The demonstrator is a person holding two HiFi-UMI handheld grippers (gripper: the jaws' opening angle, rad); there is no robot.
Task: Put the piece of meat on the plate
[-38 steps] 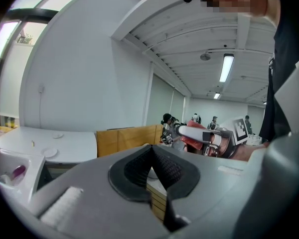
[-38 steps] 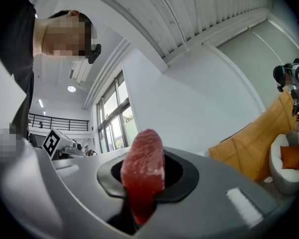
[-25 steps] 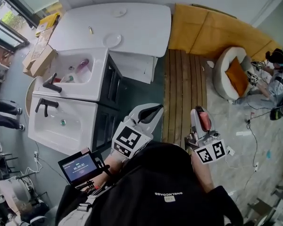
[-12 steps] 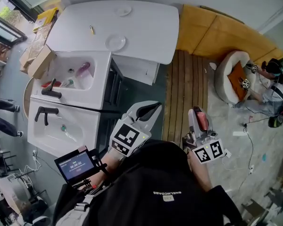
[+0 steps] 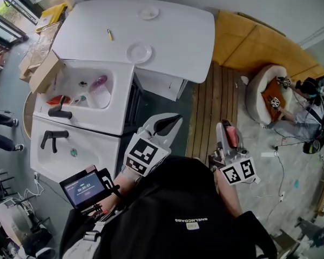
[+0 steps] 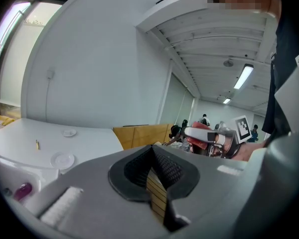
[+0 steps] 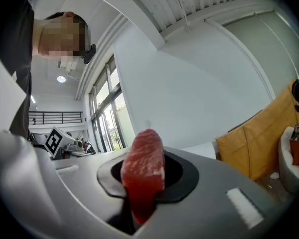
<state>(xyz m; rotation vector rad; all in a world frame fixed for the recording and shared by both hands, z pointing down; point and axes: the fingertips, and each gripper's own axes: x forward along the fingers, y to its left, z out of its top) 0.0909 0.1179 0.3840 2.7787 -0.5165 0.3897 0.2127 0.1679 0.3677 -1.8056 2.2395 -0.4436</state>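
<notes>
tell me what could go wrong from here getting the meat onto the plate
1. The red piece of meat sticks out well past the right gripper's shut jaws, so it might slip out on the way.
2. The small round white plate lies far off on the white counter, right beside the cluttered white sink; a release short of it could land the meat there.

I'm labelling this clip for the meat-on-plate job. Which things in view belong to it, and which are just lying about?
Job: piece of meat, held in the right gripper; plate on the white counter.
Lying about: small yellow item, pink bottle in the sink, cardboard box.
</notes>
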